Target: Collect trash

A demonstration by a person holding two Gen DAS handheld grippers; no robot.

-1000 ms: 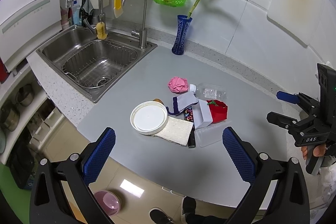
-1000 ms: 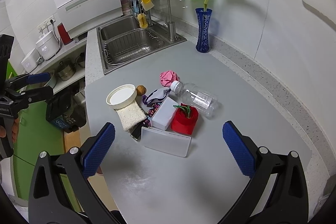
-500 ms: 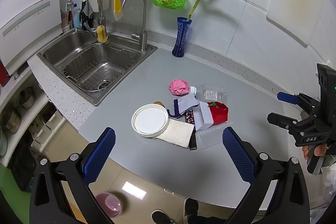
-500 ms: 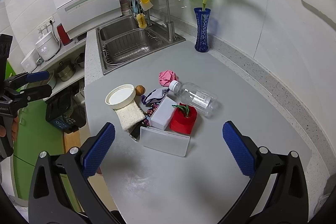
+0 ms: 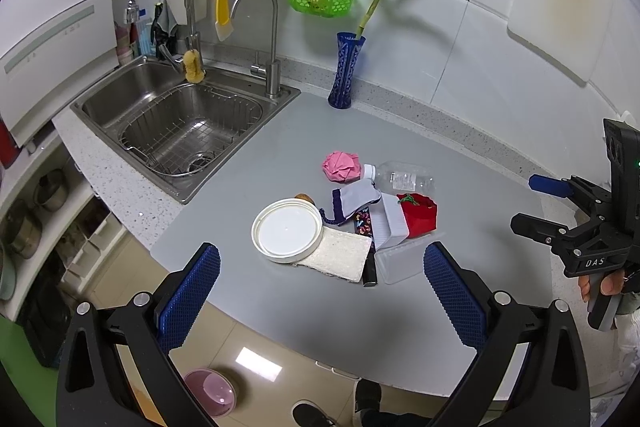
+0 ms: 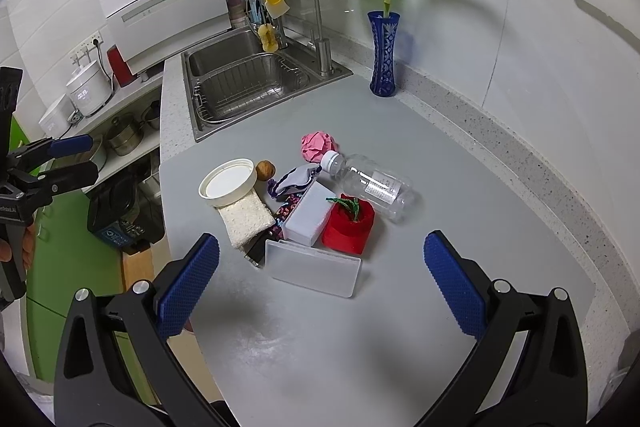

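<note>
A pile of trash lies mid-counter: a white round lid (image 5: pixel 287 230) (image 6: pixel 228 183), a white sponge pad (image 5: pixel 338 255) (image 6: pixel 245 217), a pink paper ball (image 5: pixel 341 166) (image 6: pixel 318 145), a clear plastic bottle (image 5: pixel 400 179) (image 6: pixel 370 185), a red cup (image 5: pixel 418 217) (image 6: pixel 350 227), a white box (image 5: pixel 392 223) (image 6: pixel 310 213), a translucent flat lid (image 5: pixel 400 259) (image 6: pixel 314 269) and a grey-purple sock (image 5: pixel 354 201) (image 6: pixel 294 179). My left gripper (image 5: pixel 320 291) (image 6: pixel 90 157) hovers open off the counter's front-left edge. Held open before the pile, my right gripper (image 6: pixel 320 287) (image 5: pixel 528 203) is empty too.
A steel sink (image 5: pixel 180 123) with two faucets lies left of the pile. A blue vase (image 5: pixel 346 71) with a plant stands by the back wall. A pink bin (image 5: pixel 210 391) and a person's shoes are on the floor below the counter edge.
Both views drift only slightly. Nothing in the pile has moved, and both grippers stay open and empty.
</note>
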